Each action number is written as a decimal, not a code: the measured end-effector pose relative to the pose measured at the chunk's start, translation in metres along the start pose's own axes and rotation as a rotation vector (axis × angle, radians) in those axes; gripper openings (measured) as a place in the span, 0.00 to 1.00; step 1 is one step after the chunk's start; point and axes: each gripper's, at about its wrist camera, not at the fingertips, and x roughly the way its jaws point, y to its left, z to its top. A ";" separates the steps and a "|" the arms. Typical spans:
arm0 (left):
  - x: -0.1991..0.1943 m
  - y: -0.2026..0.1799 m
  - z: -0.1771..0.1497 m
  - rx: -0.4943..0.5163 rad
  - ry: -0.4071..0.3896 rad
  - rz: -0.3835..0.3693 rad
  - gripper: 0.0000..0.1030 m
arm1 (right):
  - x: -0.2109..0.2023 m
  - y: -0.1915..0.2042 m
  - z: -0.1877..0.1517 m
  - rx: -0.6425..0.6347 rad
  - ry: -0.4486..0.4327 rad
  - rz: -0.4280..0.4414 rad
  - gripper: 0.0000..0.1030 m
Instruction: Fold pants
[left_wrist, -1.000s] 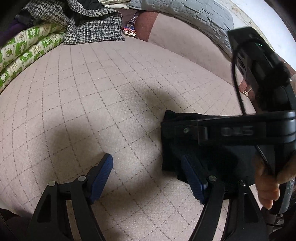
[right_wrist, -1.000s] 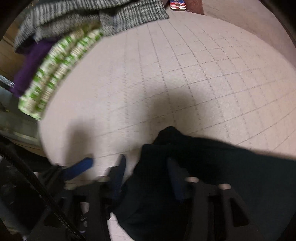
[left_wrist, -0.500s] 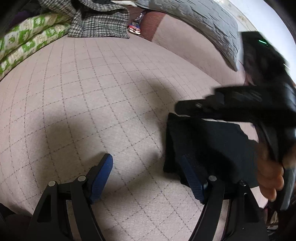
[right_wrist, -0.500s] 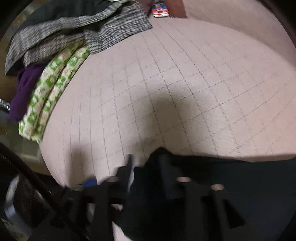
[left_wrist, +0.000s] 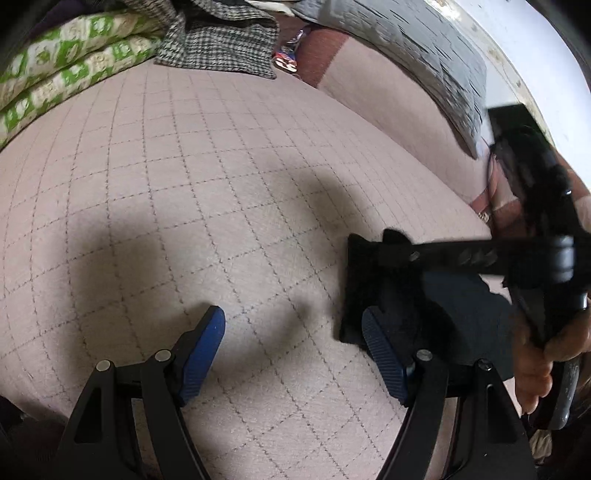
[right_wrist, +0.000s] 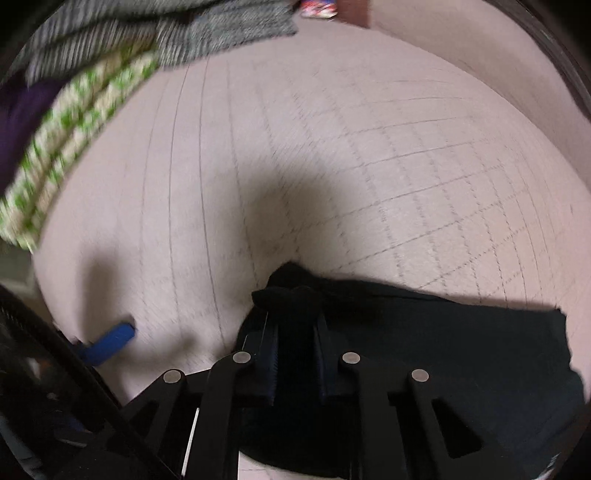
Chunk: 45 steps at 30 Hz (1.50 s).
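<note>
Right wrist view shows the right tongs (right_wrist: 295, 354) closing on a bunched corner of the dark pants (right_wrist: 443, 350), which lie on the pink quilted bed cover (right_wrist: 332, 147), and the cloth is already pinched between the pads. In the left wrist view the left tongs (left_wrist: 293, 350) stand wide and hold nothing, with one blue pad just beside the edge of the pants (left_wrist: 461, 306). I judge the step is taking hold for a fold; next, the left tongs should probably grip the near edge so both can carry the cloth over together.
</note>
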 end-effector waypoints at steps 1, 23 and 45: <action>0.000 0.000 0.000 -0.005 0.001 -0.008 0.74 | -0.003 -0.006 0.002 0.034 -0.009 0.030 0.16; 0.010 -0.011 -0.001 0.015 0.044 -0.117 0.76 | 0.048 0.031 0.034 -0.137 0.154 -0.239 0.30; 0.020 -0.143 -0.030 0.230 0.039 -0.239 0.14 | -0.094 -0.124 -0.052 0.062 -0.105 -0.023 0.17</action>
